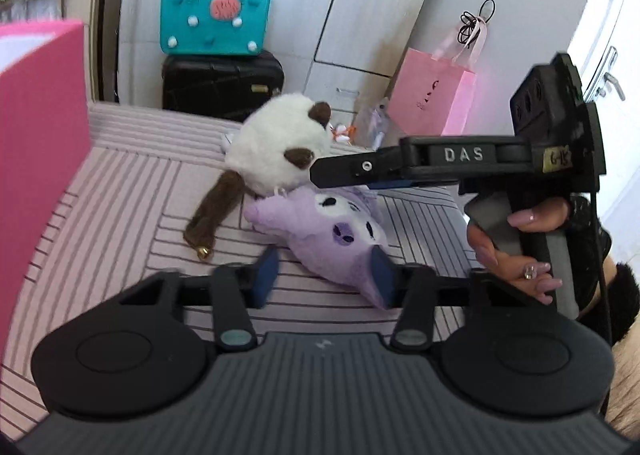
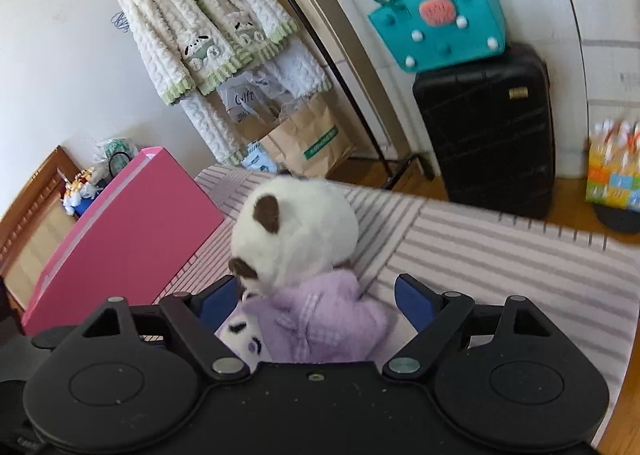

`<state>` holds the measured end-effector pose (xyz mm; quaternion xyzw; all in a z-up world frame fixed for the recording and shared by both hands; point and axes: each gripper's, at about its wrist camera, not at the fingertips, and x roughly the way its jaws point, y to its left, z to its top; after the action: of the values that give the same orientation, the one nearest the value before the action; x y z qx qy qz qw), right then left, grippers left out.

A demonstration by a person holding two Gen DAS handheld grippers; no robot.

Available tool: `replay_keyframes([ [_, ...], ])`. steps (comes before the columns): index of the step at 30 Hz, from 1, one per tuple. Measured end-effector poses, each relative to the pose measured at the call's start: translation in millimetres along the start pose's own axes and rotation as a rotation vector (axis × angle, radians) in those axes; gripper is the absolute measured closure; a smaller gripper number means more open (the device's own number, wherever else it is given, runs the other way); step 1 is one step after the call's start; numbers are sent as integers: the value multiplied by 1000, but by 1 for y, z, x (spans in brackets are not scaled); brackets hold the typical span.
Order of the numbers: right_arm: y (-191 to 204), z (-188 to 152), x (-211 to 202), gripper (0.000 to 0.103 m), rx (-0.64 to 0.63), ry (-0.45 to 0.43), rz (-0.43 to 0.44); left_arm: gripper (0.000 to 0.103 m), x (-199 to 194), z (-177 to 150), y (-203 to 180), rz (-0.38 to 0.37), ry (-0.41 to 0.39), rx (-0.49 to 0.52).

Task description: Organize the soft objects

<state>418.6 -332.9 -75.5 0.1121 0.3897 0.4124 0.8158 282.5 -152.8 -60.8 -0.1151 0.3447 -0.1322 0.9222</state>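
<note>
A purple plush toy [image 1: 336,231] lies on the striped bed cover [image 1: 120,191], and a white plush with brown ears [image 1: 272,147] lies against its far side. My left gripper [image 1: 324,277] straddles the purple toy's lower ear: the right pad lies against it, the left pad stands clear, so it is open. In the left wrist view my right gripper [image 1: 320,175] reaches in from the right, above the purple toy. In the right wrist view the right gripper [image 2: 316,299] stands wide open around the purple toy [image 2: 320,319], with the white plush [image 2: 296,231] just beyond.
A pink box [image 1: 40,115] stands on the bed at the left. Past the bed's far edge, a teal bag [image 1: 216,19] sits on a black suitcase [image 1: 222,85], and a pink paper bag [image 1: 432,95] leans on the wardrobe. A fleece jacket [image 2: 200,23] hangs above a brown paper bag [image 2: 304,139].
</note>
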Motion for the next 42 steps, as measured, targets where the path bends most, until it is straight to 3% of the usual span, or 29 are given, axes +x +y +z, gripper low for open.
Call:
replay_keyframes([
  [3, -6, -6, -1, 41, 36, 16, 28, 64, 5, -1, 11, -38, 35, -66],
  [5, -7, -10, -5, 51, 48, 33, 52, 65, 5, -1, 17, -71, 46, -106],
  [8, -3, -17, -15, 56, 46, 28, 25, 70, 1, -3, 22, -86, 32, -124],
  [14, 6, -30, -34, 55, 56, 31, 9, 72, -5, -5, 30, -118, 48, -170],
  [19, 14, -42, -39, 50, 13, 59, 0, 73, -8, -1, 32, -45, 5, -139],
  [24, 18, -51, -40, 45, -52, 85, 37, 73, -7, 0, 32, -38, 25, -142],
  [28, 31, -53, -38, 44, -136, 79, -13, 74, -5, -1, 33, -57, 37, -149],
  [31, 41, -56, -39, 44, -185, 79, -55, 71, -3, -3, 36, -130, 65, -183],
  [38, 59, -66, -45, 44, -214, 66, -136, 72, -12, -9, 24, -105, 39, -117],
  [42, 78, -71, -47, 44, -232, 73, -196, 72, -19, -10, 27, -127, 55, -136],
])
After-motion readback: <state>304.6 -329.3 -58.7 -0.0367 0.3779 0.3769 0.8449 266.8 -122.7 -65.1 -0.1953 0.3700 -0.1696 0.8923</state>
